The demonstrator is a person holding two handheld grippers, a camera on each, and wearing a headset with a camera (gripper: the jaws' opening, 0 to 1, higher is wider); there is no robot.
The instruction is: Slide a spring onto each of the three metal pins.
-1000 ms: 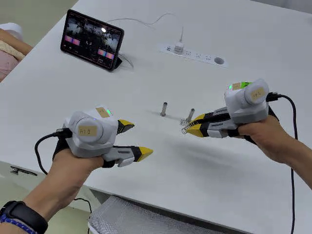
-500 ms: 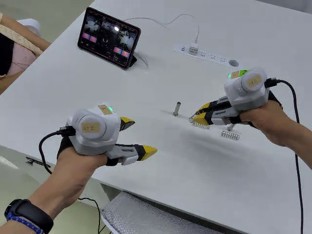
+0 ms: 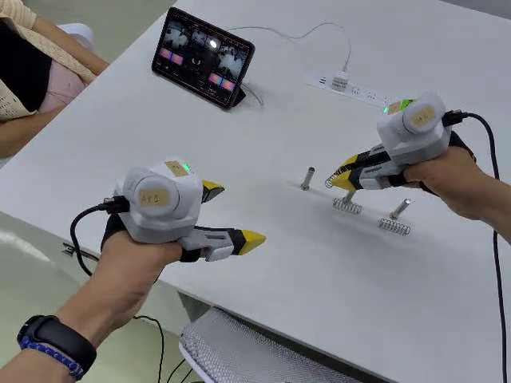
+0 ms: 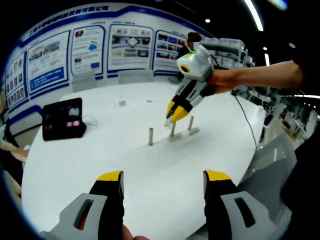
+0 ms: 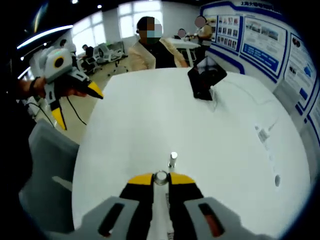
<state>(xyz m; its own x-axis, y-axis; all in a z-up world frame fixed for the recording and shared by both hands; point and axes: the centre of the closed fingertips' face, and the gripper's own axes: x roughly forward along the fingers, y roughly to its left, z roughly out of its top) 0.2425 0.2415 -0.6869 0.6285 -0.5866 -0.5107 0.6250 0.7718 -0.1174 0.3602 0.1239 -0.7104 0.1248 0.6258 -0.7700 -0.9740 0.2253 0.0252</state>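
- At the near edge of the white table (image 3: pixel 279 311), the left gripper (image 3: pixel 234 214) hovers level with its jaws spread wide and nothing between them, well apart from the work.
- Across on the right side, the right gripper (image 3: pixel 342 179) is clamped tight on the held spring (image 3: pixel 328 183), and a coil end pokes past the yellow tips. The hand sits low and near level, aimed leftward along the row of pins.
- Just beyond those tips stands the bare pin (image 3: pixel 308 177), upright. Here's the crux: in the right gripper view the spring's axis runs forward along the jaws, crosswise to the pin. I'd say it needs tipping up over the pin's top. The right hand is far nearer.
- Behind the tips are the middle pin (image 3: pixel 350 196) and the end pin (image 3: pixel 399 209). The second spring (image 3: pixel 346 207) and the third spring (image 3: pixel 394 227) lie at their feet; whether they are threaded on, I cannot tell.
- Far back sit a tablet (image 3: pixel 204 57) and a power strip (image 3: pixel 351 89).
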